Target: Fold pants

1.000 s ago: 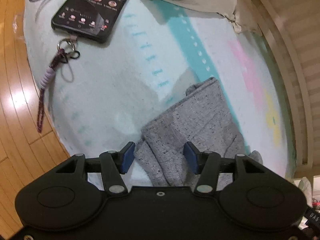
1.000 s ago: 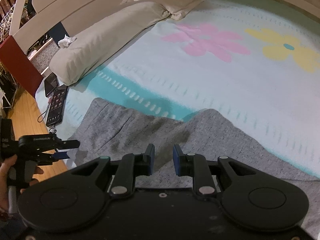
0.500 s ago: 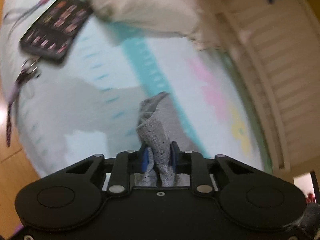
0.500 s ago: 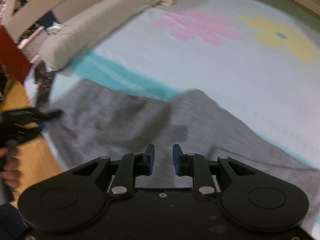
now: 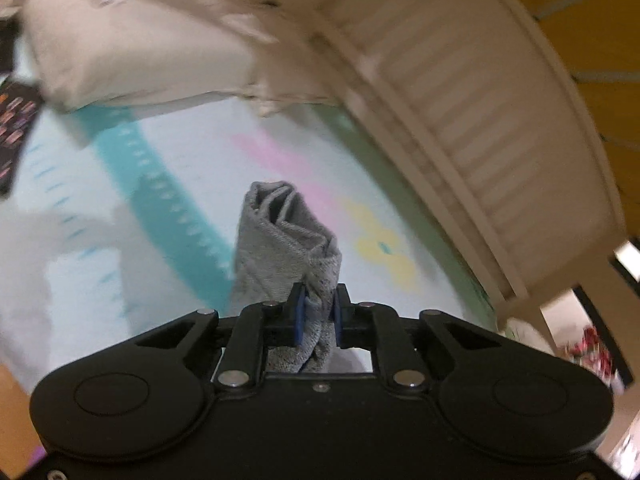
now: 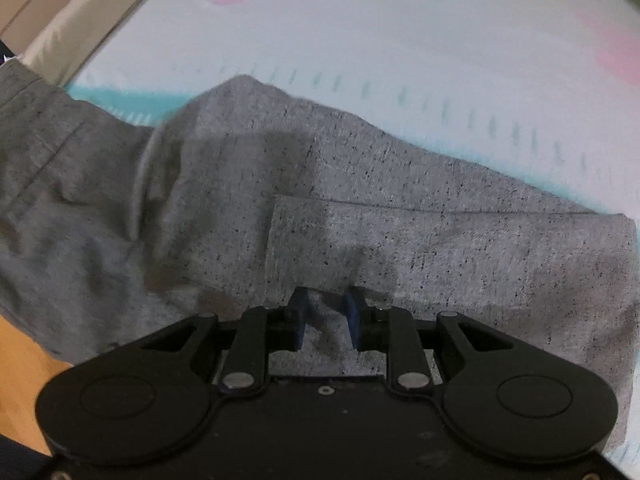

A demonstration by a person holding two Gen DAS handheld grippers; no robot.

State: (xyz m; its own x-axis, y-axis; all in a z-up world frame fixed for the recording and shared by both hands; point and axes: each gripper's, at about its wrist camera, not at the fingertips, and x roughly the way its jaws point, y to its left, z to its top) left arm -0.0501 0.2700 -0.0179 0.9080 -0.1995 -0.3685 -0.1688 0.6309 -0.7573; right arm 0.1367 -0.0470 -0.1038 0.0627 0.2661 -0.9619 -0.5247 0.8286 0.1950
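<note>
Two grippers are on the grey pants (image 6: 360,184) spread on the bed (image 6: 400,40): the left gripper (image 5: 318,314) has its jaws clamped on a lifted bunch, the right gripper (image 6: 326,314) hovers, jaws parted. It looks like a fold in progress; next, I'd guess, carry that end across.

Speckled grey knit pants (image 6: 400,184), matt black plastic left claw (image 5: 318,312), slatted wooden bedframe (image 5: 500,140)

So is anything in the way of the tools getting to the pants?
Nothing visible. The left tool is already clamped on a bunched bit of the pants. The right tool sits right over the pants on the bed, with only grey cloth between its pads.
</note>
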